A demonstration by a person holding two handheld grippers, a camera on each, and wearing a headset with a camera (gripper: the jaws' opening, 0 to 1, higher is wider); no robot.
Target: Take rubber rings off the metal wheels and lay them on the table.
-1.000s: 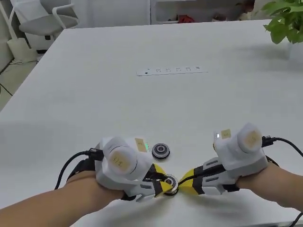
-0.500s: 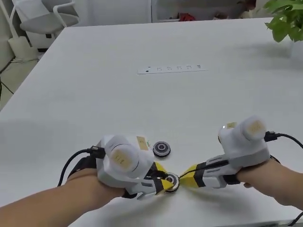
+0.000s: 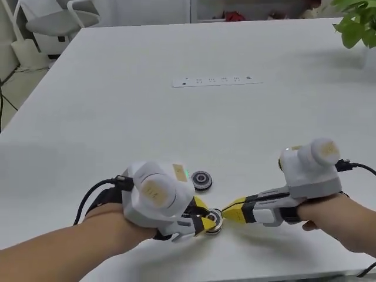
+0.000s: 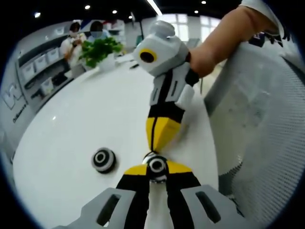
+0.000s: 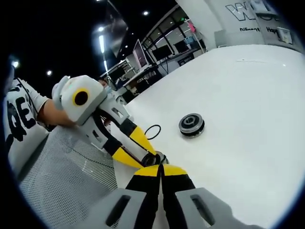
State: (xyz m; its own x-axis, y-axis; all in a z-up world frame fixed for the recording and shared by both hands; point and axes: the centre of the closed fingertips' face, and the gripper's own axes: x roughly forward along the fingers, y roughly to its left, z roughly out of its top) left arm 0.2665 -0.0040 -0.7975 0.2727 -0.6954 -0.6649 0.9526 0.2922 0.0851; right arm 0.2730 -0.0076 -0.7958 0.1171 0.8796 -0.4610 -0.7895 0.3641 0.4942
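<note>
My left gripper [image 4: 156, 171] is clamped on a wheel [image 3: 212, 218] at the near edge of the table [image 3: 147, 117], one jaw on each side of it. In the head view the gripper's white body covers most of its jaws, so I see little more than the wheel's right half. The right gripper [image 5: 161, 168] comes in from the right. Its jaws are pressed together to a thin seam and its tip touches the wheel's rim. The tips hide that spot, so I cannot tell whether anything is nipped between them.

A second wheel [image 3: 201, 180] lies flat on the table just beyond the left gripper, apart from both grippers.

In the right gripper view a thin black loop [image 5: 152, 131] lies on the table beyond the held wheel. It might be a loose rubber ring, but it is too small and faint for me to be sure. In the head view that spot is behind the left gripper's body.
</note>
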